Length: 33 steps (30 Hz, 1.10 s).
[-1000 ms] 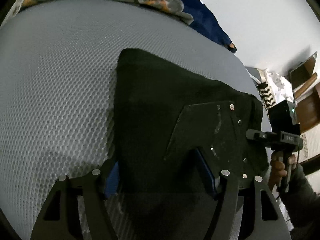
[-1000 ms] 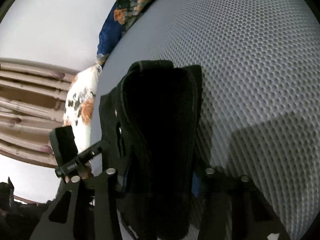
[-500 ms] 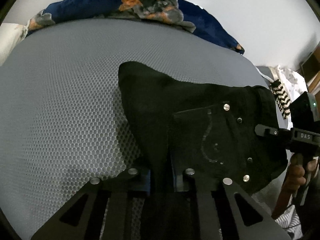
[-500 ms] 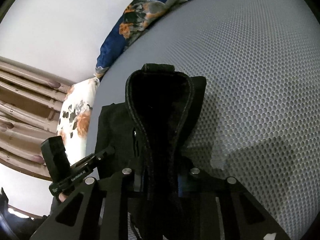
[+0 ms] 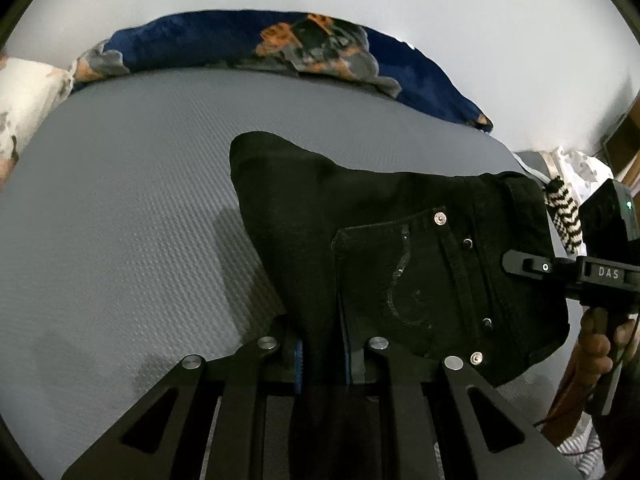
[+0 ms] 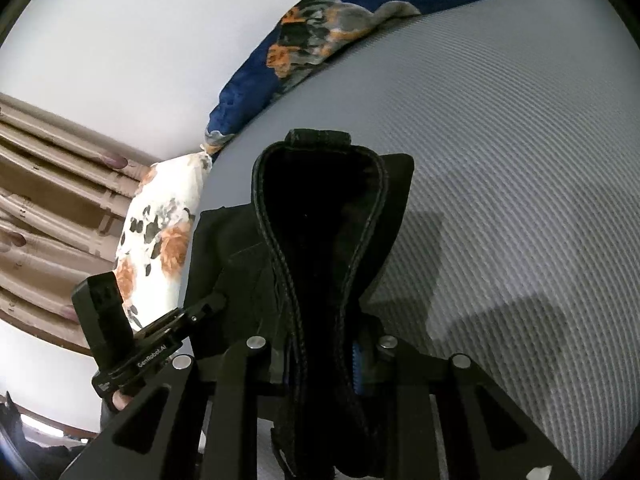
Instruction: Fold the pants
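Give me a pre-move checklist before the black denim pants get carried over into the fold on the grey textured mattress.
1. Left gripper shut on the black denim pants: ok, fabric pinched between the pads.
2. Right gripper shut on the thick stitched waistband: ok.
3. Held edge raised off the grey textured mattress: ok; the far end, cannot tell.
4. Mattress ahead of the pants free of objects: ok; the blue floral blanket sits at the far edge.
5. Layers lined up evenly: cannot tell, the dark fabric hides the edges.
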Motion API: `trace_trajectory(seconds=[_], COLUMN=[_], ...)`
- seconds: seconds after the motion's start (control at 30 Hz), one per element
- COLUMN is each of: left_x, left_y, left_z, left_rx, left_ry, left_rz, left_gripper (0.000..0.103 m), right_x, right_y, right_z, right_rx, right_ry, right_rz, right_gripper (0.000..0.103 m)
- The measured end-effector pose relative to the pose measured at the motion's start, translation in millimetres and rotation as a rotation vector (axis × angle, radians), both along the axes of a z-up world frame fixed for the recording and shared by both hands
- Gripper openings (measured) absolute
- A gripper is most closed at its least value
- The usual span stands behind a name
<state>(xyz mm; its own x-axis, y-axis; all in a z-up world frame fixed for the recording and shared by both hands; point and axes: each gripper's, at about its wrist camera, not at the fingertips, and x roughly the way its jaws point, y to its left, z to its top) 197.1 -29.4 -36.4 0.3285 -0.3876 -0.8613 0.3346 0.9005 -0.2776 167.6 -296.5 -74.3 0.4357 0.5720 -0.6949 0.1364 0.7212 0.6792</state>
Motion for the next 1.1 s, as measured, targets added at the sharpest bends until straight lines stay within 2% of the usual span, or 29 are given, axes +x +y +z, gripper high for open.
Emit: trace_trajectory(seconds=[0.27, 0.8, 0.97, 1.03, 1.07, 1.1], left_x=[37.9, 122.6, 143.8, 150.6, 152.9, 154.3], left_y=[11.4, 19.3, 22.3, 24.9, 25.5, 24.9], left_z=[6.7, -2.8, -12.1, -18.4, -22.4, -31.6], left_rx=[0.023, 0.047, 0.06, 0.059, 0.063, 0.097], left_ry=[-0.032, -0.04, -0.035, -0.031, -0.03, -0.026], left_rz=[0.013, 0.048, 0.06, 0.064, 0.062, 0.058], left_gripper=[0.014, 0.014, 0.014, 0.014, 0.017, 0.019], right_x=[34.2, 114.0, 138.2, 143.4, 144.8, 145.1], right_y=[6.3, 8.9, 10.5, 13.4, 14.5, 16.9], right_z=[-2.0, -13.1, -18.5, -23.0, -27.0, -31.8], right_rx=[0.004, -0.01, -0.037, -0.086, -0.116, -0.181], right_ry=[-0.011, -0.002, -0.002, -0.004, 0.008, 0.024], right_rz=[0.013, 0.015, 0.015, 0.014, 0.003, -0.009], right_gripper=[0.021, 0.02, 0.02, 0.021, 0.024, 0.035])
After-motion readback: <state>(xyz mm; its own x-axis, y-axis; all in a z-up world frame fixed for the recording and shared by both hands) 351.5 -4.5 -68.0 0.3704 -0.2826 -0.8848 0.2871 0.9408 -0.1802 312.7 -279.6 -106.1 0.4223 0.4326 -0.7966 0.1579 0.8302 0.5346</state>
